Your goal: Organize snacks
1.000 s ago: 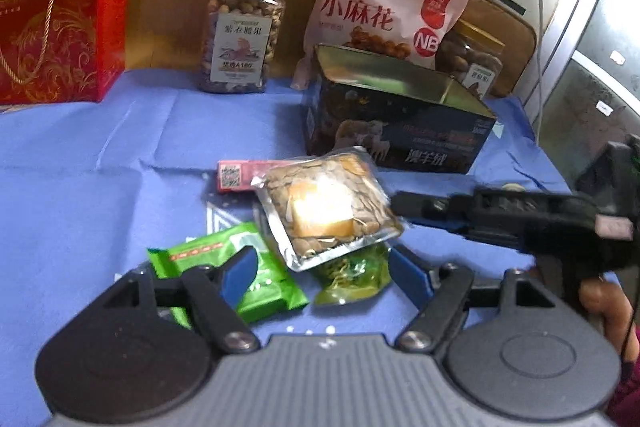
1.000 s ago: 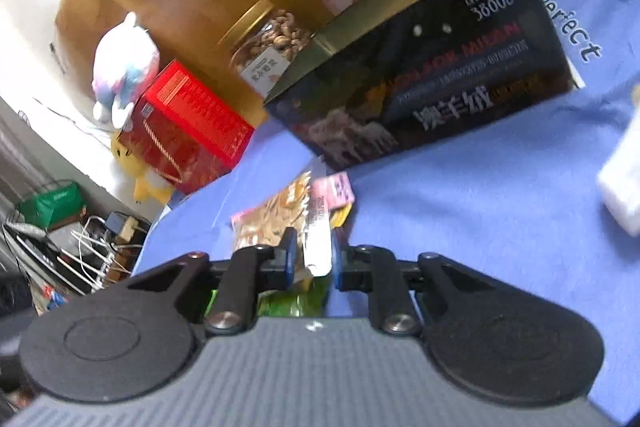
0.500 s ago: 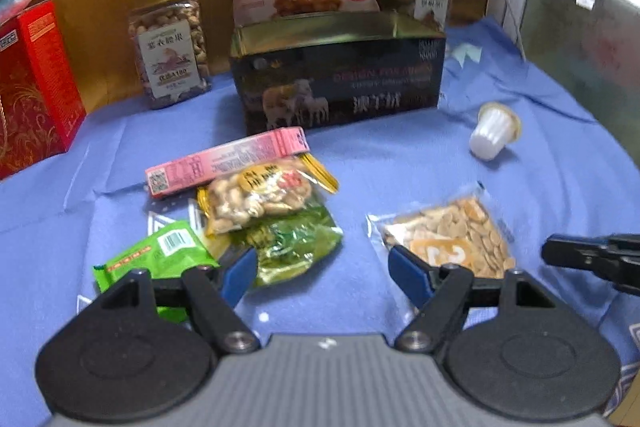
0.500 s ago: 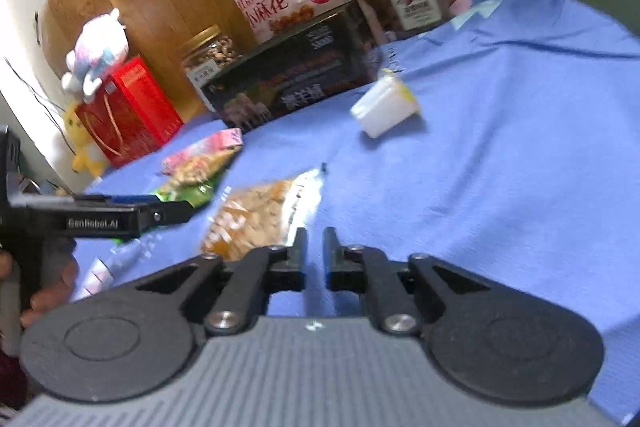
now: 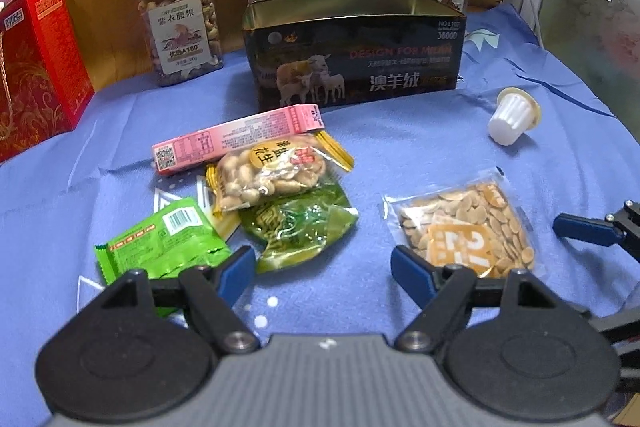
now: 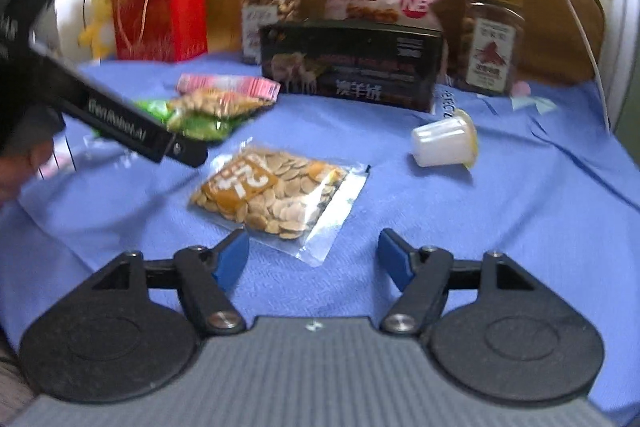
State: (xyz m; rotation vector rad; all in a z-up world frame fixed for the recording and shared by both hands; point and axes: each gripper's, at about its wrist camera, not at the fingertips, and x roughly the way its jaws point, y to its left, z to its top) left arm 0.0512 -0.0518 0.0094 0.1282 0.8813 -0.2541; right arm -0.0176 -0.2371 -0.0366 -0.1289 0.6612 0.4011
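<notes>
Seeds in a clear packet (image 6: pixel 276 199) lie flat on the blue cloth (image 6: pixel 520 211), just ahead of the right gripper (image 6: pixel 314 259), whose jaws have just been opening and now stand apart with nothing pressed between them. A second ago that gripper was clamped on the packet's edge, carrying it near the pile; now the packet rests on its own, well apart from the other snacks.

Those others stay heaped to the left: the peanut packet (image 5: pixel 272 171) overlapping a pink bar (image 5: pixel 236 139) and a dark green packet (image 5: pixel 300 227), with a bright green wrapper (image 5: pixel 160 243) beside them. The left gripper (image 5: pixel 322 273) hovers over that heap, jaws apart and empty, much as it was earlier. Behind stands the open black tin (image 5: pixel 352 67), seemingly the destination, and a small white jelly cup (image 5: pixel 512 119) lies on its side off to the right.

My reading is that the sorting has barely begun. For the next pick, the left gripper would do best to take the topmost peanut packet by a sealed edge (the crinkly film slips if pinched over the filling), lifting straight up so the packets beneath are not dragged along.
</notes>
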